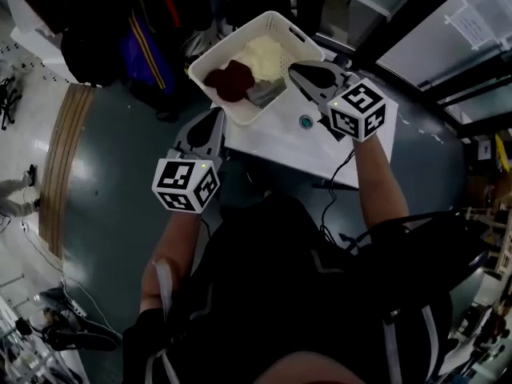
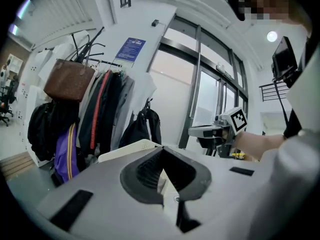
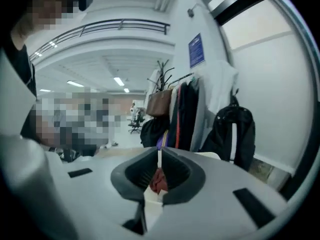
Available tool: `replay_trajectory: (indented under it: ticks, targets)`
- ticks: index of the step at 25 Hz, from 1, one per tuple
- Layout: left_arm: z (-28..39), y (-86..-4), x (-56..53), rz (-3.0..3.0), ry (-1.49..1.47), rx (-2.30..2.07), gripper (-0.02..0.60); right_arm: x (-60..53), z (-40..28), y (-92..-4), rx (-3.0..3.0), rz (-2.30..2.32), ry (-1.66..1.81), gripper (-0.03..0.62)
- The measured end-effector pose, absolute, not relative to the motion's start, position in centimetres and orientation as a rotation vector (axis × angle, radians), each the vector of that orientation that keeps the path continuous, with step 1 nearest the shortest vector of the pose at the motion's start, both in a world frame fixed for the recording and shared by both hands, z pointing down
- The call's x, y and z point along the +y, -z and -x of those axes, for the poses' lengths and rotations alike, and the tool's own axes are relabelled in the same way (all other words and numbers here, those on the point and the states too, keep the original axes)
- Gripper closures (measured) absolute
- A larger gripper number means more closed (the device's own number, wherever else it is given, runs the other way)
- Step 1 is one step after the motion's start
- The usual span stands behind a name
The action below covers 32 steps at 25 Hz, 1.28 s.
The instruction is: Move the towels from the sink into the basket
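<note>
- Red towel (image 1: 230, 81), cream towel (image 1: 266, 58) and grey towel (image 1: 268, 93) are all in the basket (image 1: 224, 42); can't see the sink.
- Left gripper (image 1: 214, 122) and right gripper (image 1: 300, 72) are both clenched empty, so I'd open wide before reaching for another.

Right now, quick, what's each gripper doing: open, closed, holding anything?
Left gripper: closed, nothing between the jaws.
Right gripper: closed, holding nothing; the red towel seen past its jaws lies in the basket.
</note>
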<state>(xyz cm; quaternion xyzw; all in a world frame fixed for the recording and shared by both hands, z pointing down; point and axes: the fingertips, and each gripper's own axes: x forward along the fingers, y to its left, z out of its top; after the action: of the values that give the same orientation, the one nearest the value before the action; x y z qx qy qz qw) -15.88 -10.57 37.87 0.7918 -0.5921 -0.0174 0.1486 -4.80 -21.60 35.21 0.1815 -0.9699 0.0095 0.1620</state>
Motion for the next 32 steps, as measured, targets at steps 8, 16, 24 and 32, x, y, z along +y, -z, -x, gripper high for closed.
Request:
replay_trajectory:
  ticks: [8, 16, 24, 32]
  targets:
    - [10.8, -36.8, -10.3, -2.435, 0.045, -1.541, 0.574, -18.1, -3.4, -33.0, -2.799, -1.064, -0.172, 0.582]
    - [7.4, -35.3, -10.7, -2.480, 0.033, -1.501, 0.574, -17.4, -8.2, -33.6, -2.762, -1.291, -0.296, 0.585]
    - [5.0, -33.7, -12.6, -2.464, -0.030, -1.606, 0.574, -19.8, -10.8, -32.9, -2.745, -1.298, -0.283, 0.585]
    - [4.0, -33.7, -13.9, -2.423, -0.044, -1.668, 0.574, -21.2, -11.1, -33.3, -2.773, -1.231, -0.296, 0.586]
